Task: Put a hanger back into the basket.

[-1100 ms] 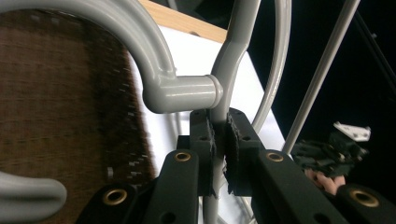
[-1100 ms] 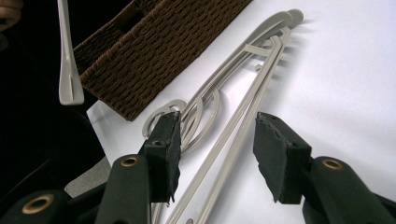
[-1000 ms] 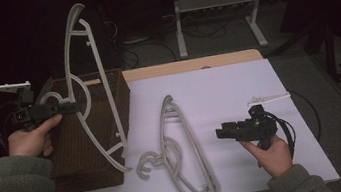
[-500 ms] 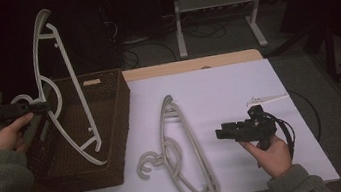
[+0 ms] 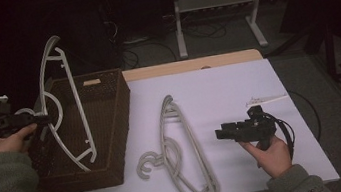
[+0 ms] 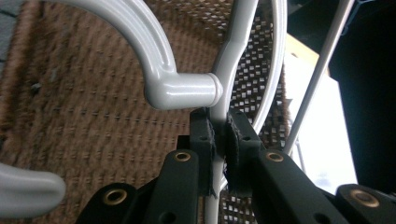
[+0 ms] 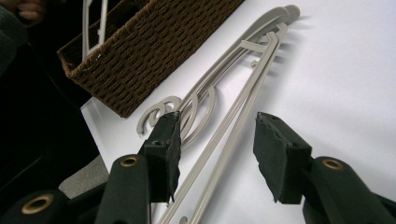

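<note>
1. Table [image 5: 258,88] with a white top takes up the middle of the high view, with a strip of bare wood along its far edge.
2. Brown wicker basket [image 5: 112,129] stands at the table's left end, its open top facing up.
3. One pale plastic hanger [image 5: 67,110] is held upright over the basket, its long bar running from high above the far rim down into the basket and its hook curling toward the left hand.
4. Two more hangers [image 5: 181,150] lie flat on the table just right of the basket, stacked on each other, hooks toward the near-left corner.
5. The left forearm, in a grey-green sleeve, comes in from the bottom left; the left hand [image 5: 11,141] is raised beside the basket's left wall with the left gripper [image 5: 38,119] pointing level toward the basket. In the left gripper view its pads [image 6: 205,140] are clamped on the hanger's thin stem just below the hook.
6. The right hand [image 5: 270,155] rests low over the table's near right part, pointing the right gripper [image 5: 222,134] level toward the lying hangers. Its jaws stand apart with nothing between the pads [image 7: 170,149], just short of those hangers.
</note>
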Available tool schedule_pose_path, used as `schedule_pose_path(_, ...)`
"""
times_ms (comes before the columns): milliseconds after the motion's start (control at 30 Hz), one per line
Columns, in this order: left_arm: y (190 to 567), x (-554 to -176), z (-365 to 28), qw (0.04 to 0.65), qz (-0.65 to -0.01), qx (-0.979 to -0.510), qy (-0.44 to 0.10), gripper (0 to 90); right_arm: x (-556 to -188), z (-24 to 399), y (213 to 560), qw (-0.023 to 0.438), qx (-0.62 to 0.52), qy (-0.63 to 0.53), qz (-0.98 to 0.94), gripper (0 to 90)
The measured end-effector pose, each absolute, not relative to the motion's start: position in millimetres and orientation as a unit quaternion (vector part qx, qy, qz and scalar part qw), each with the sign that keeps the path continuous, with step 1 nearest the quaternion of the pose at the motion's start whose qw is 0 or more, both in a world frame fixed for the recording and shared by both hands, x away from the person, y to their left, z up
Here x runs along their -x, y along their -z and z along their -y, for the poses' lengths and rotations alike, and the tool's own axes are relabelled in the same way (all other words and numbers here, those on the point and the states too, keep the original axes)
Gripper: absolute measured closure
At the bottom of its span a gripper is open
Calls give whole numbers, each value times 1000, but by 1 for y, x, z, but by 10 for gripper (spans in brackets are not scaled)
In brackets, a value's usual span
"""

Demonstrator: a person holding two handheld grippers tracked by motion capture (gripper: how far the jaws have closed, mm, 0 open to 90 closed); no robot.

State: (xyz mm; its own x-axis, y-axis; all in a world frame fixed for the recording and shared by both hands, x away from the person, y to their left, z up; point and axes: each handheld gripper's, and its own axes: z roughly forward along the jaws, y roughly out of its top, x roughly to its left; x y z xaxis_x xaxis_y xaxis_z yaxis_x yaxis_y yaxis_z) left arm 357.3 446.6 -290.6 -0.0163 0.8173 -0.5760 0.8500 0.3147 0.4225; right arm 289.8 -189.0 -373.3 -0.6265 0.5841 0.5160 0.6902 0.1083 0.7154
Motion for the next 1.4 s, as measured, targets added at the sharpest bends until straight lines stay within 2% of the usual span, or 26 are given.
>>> schedule_pose_path(433,329,-361,-451,334,-734,-590,25,825,-291,189,374,51,430,512,742,502)
schedule_pose_path(633,336,-361,-453,323,-740,-590,19,820,-291,189,374,51,428,512,743,502)
schedule_pose_path(867,341,-361,-452,293,-737,-609,4,765,-291,189,374,49,429,514,741,502)
schedule_pose_path(933,339,-360,-452,306,-733,-607,4,719,-291,189,373,49,429,514,741,502)
schedule_pose_path(1400,316,-351,-436,357,-687,-633,-6,696,-292,187,375,41,430,504,747,500)
